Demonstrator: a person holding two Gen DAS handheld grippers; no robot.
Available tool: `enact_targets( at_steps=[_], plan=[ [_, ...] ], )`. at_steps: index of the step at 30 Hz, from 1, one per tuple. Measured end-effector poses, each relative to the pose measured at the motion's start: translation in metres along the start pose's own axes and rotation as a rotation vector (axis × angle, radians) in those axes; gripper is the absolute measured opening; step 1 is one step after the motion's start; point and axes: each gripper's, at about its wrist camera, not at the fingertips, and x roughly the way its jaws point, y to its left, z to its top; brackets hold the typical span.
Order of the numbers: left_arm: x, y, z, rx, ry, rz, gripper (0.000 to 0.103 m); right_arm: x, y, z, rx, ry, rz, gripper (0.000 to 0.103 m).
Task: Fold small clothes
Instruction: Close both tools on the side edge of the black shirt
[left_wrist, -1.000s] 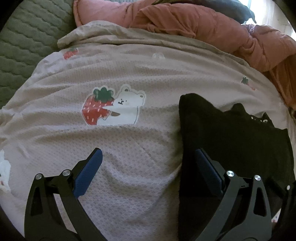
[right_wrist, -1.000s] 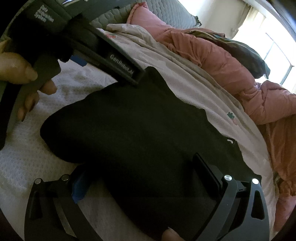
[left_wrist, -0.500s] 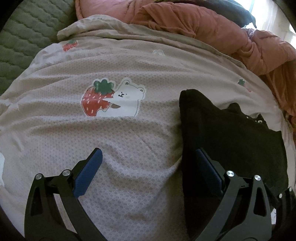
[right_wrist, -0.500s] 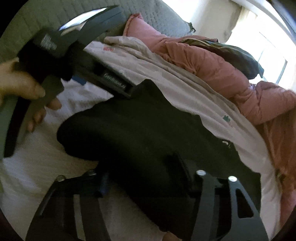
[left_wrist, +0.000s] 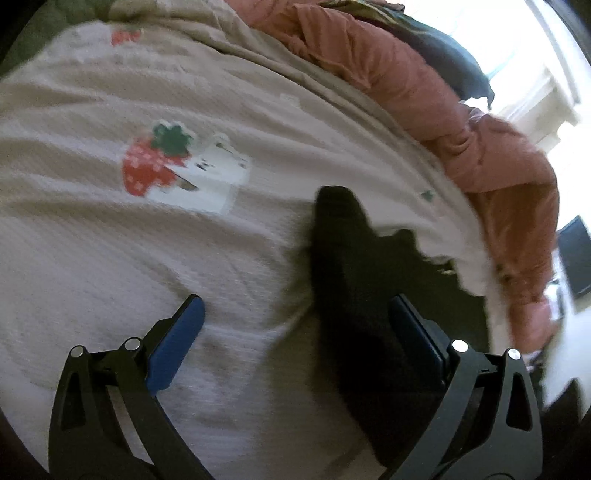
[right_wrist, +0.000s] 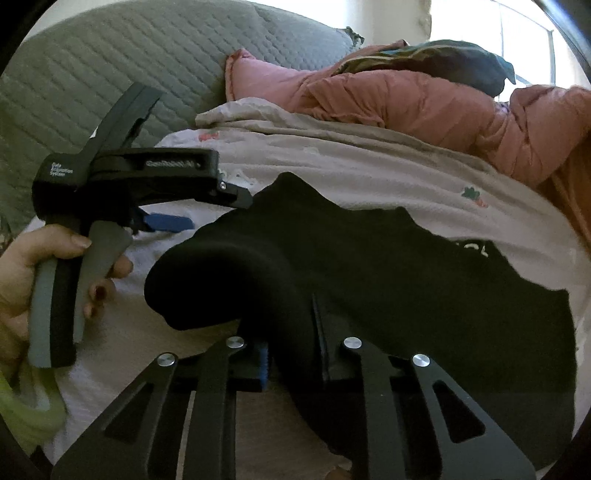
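A small black garment (right_wrist: 406, 280) lies on a pale bedspread with a strawberry-and-bear print (left_wrist: 177, 173). My right gripper (right_wrist: 291, 350) is shut on the garment's near edge, and the cloth bulges up in a fold (right_wrist: 221, 277) over the jaws. The garment also shows in the left wrist view (left_wrist: 354, 280), blurred. My left gripper (left_wrist: 299, 325) is open and empty, its right finger over the garment's left edge. It also shows in the right wrist view (right_wrist: 173, 221), held by a hand at the garment's far left corner.
A rumpled pink duvet (right_wrist: 424, 99) with a dark cloth (right_wrist: 454, 62) on top runs along the far side of the bed. A grey quilted headboard (right_wrist: 129, 74) stands at the back left. A bright window lies beyond, at the right.
My right gripper has closed on the garment's near edge and lifted it into a fold. My left gripper, still open, has swung; its view is now blurred.
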Motion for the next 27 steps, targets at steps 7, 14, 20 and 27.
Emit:
enact_targets(
  at_steps=[7,14,20,27],
  plan=[
    [0.012,-0.006,-0.005,-0.048,0.051,-0.108,0.093,-0.007,-0.010,-0.001,0.041,-0.023,0.048,0.013],
    [0.019,-0.019,-0.010,-0.073,0.092,-0.258,0.093,-0.023,-0.014,-0.003,0.020,-0.073,0.050,0.012],
    [0.026,-0.038,-0.011,-0.083,0.113,-0.301,0.089,-0.029,-0.013,-0.005,-0.006,-0.079,0.043,0.011],
    [0.023,-0.064,-0.010,-0.080,0.120,-0.293,0.044,-0.047,-0.022,-0.005,-0.010,-0.109,0.030,0.009]
  ],
)
